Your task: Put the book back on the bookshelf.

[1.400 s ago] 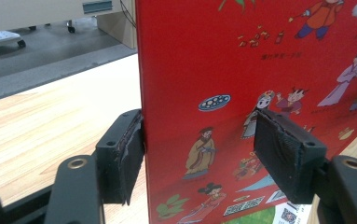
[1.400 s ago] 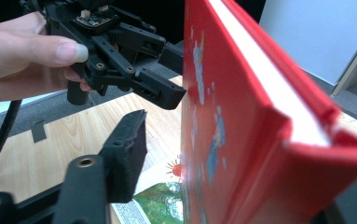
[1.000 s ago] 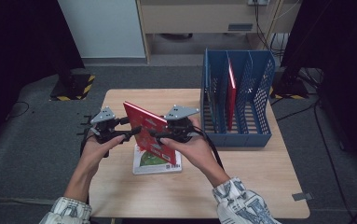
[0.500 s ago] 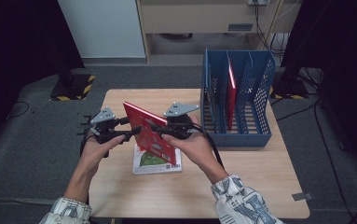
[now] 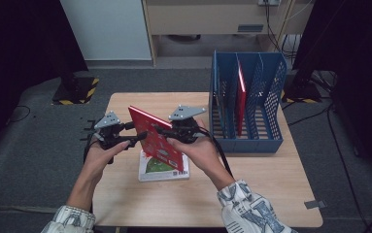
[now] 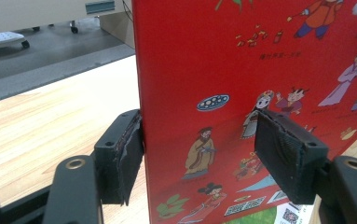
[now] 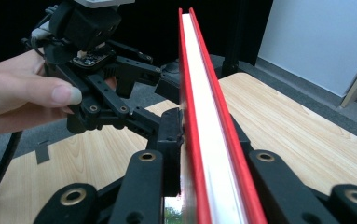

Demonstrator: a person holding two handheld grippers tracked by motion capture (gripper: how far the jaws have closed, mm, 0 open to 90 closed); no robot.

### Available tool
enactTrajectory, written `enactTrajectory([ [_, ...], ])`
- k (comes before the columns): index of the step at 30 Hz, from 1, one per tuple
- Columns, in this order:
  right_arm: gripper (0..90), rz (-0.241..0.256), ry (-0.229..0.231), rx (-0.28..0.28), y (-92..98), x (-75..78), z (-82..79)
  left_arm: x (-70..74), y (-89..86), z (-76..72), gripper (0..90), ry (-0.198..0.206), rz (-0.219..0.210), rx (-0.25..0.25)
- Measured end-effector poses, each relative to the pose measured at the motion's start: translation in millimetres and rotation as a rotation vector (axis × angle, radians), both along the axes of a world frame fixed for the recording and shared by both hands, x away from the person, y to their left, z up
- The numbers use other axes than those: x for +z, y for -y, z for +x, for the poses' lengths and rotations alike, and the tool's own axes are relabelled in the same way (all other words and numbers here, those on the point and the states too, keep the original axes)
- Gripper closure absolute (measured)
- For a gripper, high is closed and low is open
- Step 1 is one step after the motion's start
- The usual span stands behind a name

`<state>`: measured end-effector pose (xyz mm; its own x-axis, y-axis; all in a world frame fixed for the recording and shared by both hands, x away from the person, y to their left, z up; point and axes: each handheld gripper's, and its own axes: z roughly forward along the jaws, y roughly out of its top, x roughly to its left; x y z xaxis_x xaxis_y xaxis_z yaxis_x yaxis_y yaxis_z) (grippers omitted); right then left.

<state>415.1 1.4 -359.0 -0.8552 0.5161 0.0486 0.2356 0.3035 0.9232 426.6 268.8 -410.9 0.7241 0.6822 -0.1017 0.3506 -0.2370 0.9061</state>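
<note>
Tilted a little further upright than half a second ago, with the red book raised off the green-covered book lying flat on the worktop. Held above the worktop's middle, between both hands, well left of the blue file rack.

Left hand-held gripper: closed across the book's edge, one pad on the cover and one behind, as seen in the left gripper view. Right hand-held gripper: clamped on the book from the opposite side, page block between its jaws in the right gripper view.

To do well, judging from here: keep both clamps firm and level, finish bringing the book vertical, spine down. Release the left only once the right bears the weight squarely. Then carry rightward and line up with a free slot beside the red book already standing in the rack. Lower straight, avoiding the dividers. Watch for sag or twist from a thin cover pinched near one edge.
</note>
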Motion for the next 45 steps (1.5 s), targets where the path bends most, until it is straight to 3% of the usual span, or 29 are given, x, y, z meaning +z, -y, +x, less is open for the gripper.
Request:
enactTrajectory([
  [8,77.0,0.011,-0.012,-0.007,-1.7,-0.9,2.2,-1.7,0.8,0.5,30.9,-0.001,-0.004,0.002],
  [13,78.5,0.002,0.004,-0.006,-2.6,-0.7,1.2,-4.9,-2.0,-1.0,28.6,-0.006,-0.023,0.002],
  [18,78.8,-0.005,0.008,-0.008,-2.3,0.1,1.6,-14.2,-9.9,-6.2,18.8,-0.013,0.014,0.048],
  [26,79.0,0.011,0.016,-0.030,-2.6,1.1,2.6,-36.9,-28.6,-10.5,14.5,-0.050,0.007,0.111],
  [33,79.0,0.024,0.012,-0.051,2.2,2.8,6.5,-68.8,-39.8,-6.3,9.6,-0.127,0.069,0.170],
  [36,79.0,0.028,0.010,-0.065,5.5,3.8,8.0,-77.2,-43.0,-4.8,7.1,-0.147,0.126,0.192],
  [45,79.1,0.032,0.021,-0.093,15.3,8.4,9.4,-93.4,-49.7,-5.1,6.2,-0.181,0.166,0.245],
])
